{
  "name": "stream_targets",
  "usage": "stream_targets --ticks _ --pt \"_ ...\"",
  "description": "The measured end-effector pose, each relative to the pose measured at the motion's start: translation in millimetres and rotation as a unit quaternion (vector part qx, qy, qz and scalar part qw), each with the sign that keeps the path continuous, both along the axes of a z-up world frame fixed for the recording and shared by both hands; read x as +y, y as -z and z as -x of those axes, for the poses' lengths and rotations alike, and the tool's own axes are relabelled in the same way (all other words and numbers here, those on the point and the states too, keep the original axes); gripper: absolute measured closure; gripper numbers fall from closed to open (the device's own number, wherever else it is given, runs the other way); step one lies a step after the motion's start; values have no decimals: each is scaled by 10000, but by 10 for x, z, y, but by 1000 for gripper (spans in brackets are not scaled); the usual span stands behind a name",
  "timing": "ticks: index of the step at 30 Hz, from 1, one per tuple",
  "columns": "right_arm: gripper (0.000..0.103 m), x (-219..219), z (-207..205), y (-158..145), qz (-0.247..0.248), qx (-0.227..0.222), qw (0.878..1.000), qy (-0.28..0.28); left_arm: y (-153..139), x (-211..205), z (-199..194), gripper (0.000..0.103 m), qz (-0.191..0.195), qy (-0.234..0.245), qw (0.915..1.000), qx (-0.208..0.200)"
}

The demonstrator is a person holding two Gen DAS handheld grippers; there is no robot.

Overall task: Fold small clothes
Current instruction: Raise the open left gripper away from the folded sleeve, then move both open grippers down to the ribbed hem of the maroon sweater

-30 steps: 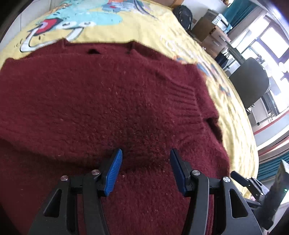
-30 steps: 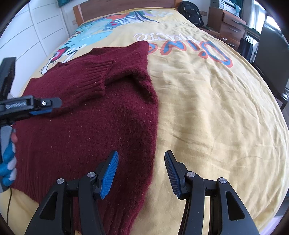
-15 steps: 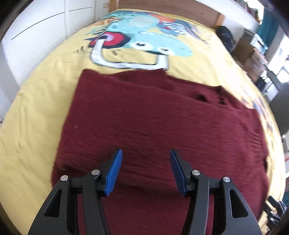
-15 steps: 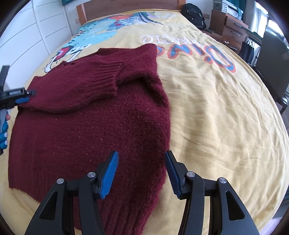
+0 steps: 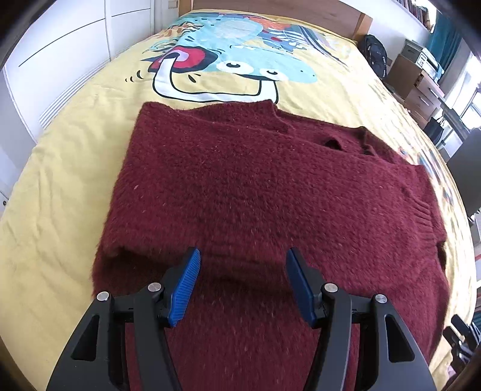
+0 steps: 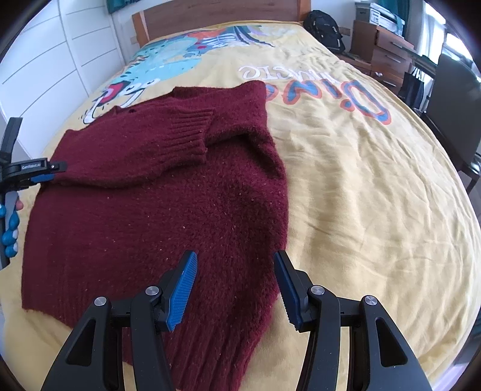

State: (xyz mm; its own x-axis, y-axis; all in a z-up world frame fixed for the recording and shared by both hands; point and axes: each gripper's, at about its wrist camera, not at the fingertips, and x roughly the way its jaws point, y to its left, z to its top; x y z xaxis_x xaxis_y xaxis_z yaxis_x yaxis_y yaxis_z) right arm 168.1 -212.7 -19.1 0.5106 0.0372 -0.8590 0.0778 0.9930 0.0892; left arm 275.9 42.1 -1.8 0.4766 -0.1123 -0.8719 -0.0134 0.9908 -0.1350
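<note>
Item: dark red knitted sweater (image 5: 270, 192), one piece. It lies flat on the yellow bedspread (image 6: 360, 186) of the bed, towards the left half of the cover in the right wrist view. One sleeve (image 6: 168, 144) is folded across the chest, its ribbed cuff (image 6: 189, 135) resting on the body of the garment near the far right shoulder. The neck opening (image 5: 330, 143) is at the far edge; the ribbed hem is at the near left edge.

Left tool (image 5: 242, 282): jaws wide apart, nothing between the blue pads (image 5: 185, 285). It hovers over the near part of the sweater, close to the folded sleeve's edge. In the right wrist view it (image 6: 39, 174) appears at the far left edge of the garment, whether touching the cloth cannot be told.

Right tool (image 6: 234, 285): jaws wide apart, holding nothing, above the near right edge of the sweater where the cloth meets the bedspread.

Surroundings: cartoon dinosaur print (image 5: 228, 63) and orange-and-blue lettering (image 6: 339, 87) on the bedspread; wooden headboard (image 6: 210, 18) at the far end; black backpack (image 6: 326, 25) beside it; wooden drawers (image 6: 381, 51) and a dark chair (image 6: 457, 99) on the right; white panelled wall (image 5: 60, 60) on the left.
</note>
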Motion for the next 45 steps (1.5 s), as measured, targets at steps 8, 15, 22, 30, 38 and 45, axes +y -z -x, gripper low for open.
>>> stream_targets --ticks 8,15,22,30,38,45 --pt "41 -13 170 -151 -120 -154 9998 32 -287 83 384 42 -46 11 10000 -54" --pt "36 -47 351 -202 -274 -157 9995 79 -403 261 778 35 -103 -143 9998 23" --pt "26 -124 561 -159 -472 -4 9988 137 -302 531 1190 34 114 -504 9983 285" --pt "24 -117 630 43 -704 349 9968 161 -11 707 1524 29 344 -737 9943 691" --pt "24 -85 640 244 -747 634 9951 118 162 711 1669 29 470 -750 9924 860" --pt "24 -60 608 354 -822 783 9935 66 281 660 1730 29 692 -671 9906 970"
